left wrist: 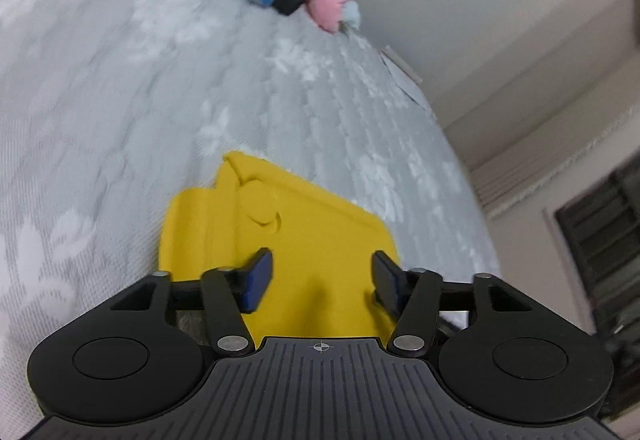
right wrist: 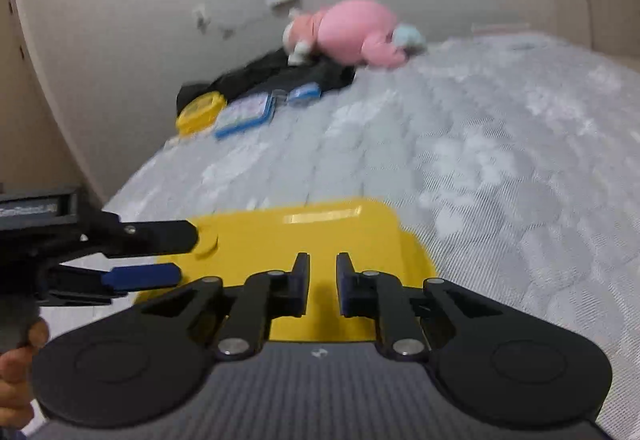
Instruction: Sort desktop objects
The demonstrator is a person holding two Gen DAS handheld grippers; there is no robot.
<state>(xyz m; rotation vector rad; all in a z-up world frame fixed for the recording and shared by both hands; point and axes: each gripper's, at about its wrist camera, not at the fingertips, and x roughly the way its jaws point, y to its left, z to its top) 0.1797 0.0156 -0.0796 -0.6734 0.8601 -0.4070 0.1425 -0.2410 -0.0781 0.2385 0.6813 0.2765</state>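
Both hand-held grippers (left wrist: 322, 280) (right wrist: 322, 290) hover unclamped, jaws parted, over the yellow case (left wrist: 316, 236); bare bedspread (right wrist: 500, 160) beyond.

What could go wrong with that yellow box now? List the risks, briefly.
1. The yellow box lies near the mattress edge; a sideways push might slide it off.
2. The left gripper and right gripper crowd the same box and may knock together.
3. The right gripper's jaws stand almost together, likely too narrow to take the box.
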